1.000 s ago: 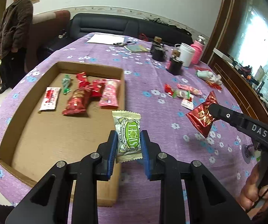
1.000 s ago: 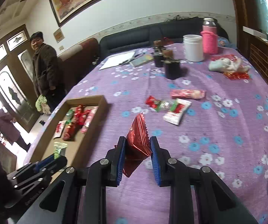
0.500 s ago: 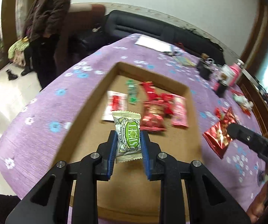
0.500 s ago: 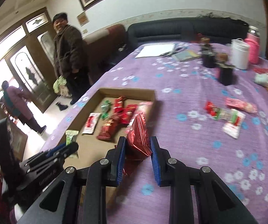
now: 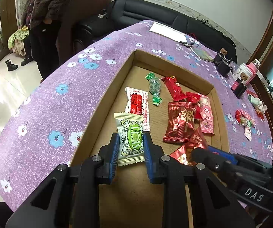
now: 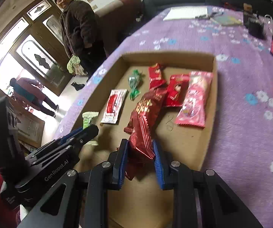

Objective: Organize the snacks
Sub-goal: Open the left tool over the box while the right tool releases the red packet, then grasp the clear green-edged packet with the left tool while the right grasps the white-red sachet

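Note:
My left gripper [image 5: 131,142] is shut on a green-and-white snack packet [image 5: 130,137] and holds it over the near left part of the shallow cardboard box [image 5: 117,87]. In the right wrist view, my right gripper [image 6: 139,148] is shut on a shiny red foil packet [image 6: 141,138], above the box floor [image 6: 185,142] near its front. The red packet [image 5: 191,146] also shows in the left wrist view beside my left fingers. Several snacks lie in the box: a red-and-white bar [image 5: 138,104], a green candy [image 5: 155,89], a dark red bag [image 5: 180,123], a pink packet [image 5: 205,116].
The box sits on a purple flowered tablecloth [image 5: 60,98]. Loose snacks [image 5: 244,119] lie on the cloth to the right of the box. Dark cups [image 5: 222,62], a pink bottle [image 5: 252,68] and papers [image 5: 166,31] stand at the far end. A person [image 6: 77,28] stands beyond the table's left edge.
Both grippers have swung left from over the cloth to over the box and dropped closer to it. Each still holds its packet. The right gripper now hangs close beside the left one.

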A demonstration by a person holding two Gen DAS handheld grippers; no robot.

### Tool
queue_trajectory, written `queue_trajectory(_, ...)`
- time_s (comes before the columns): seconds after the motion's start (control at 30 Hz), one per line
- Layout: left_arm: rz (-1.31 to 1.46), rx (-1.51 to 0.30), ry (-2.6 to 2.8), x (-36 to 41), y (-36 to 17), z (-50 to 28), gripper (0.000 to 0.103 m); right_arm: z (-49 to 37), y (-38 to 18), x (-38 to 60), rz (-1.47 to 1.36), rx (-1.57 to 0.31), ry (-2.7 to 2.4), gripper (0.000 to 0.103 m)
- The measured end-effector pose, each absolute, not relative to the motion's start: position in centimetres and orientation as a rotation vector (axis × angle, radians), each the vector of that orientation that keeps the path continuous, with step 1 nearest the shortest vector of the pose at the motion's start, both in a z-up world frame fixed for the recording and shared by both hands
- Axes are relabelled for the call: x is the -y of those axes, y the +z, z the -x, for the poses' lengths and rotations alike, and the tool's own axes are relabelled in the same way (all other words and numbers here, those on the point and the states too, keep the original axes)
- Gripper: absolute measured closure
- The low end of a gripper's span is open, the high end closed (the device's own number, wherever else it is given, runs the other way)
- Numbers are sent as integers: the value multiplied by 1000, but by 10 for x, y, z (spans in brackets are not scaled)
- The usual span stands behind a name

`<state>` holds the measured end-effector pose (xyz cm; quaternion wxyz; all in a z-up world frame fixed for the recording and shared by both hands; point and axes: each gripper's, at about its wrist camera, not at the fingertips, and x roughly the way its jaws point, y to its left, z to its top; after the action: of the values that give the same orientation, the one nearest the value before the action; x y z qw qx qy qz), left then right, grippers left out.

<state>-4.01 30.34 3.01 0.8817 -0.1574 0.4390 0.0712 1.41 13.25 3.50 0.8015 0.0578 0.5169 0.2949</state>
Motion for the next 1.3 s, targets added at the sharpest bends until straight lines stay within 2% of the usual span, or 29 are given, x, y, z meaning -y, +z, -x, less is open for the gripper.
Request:
queue_trajectory(0.37,368,-935,141,-304,26,42,79,-10,34,-146,-51,-1066,631,74)
queue_trajectory(0.47,371,-908,138,-303,34,47,67,-6,36,-149,-9,-1036,617,73)
queue_trajectory(0.5,373,-897,138,-303,37,50,57,-5,37,-150,4,-1026,615,72)
queue_trajectory(0.6,392,-868,143,-306,46,59,57,1,43,-151,41,-993,611,69)
queue_trajectory(0.73,411,-852,144,-308,53,66,57,8,53,-146,47,-956,618,58)
queue_trajectory(0.97,388,-844,149,-294,61,77,56,21,72,-125,19,-910,619,57)
queue_trajectory(1.03,369,-842,160,-285,64,81,51,23,75,-114,7,-900,611,57)
queue_trajectory(1.3,336,-833,61,-244,78,89,50,26,89,-20,-77,-859,490,53)
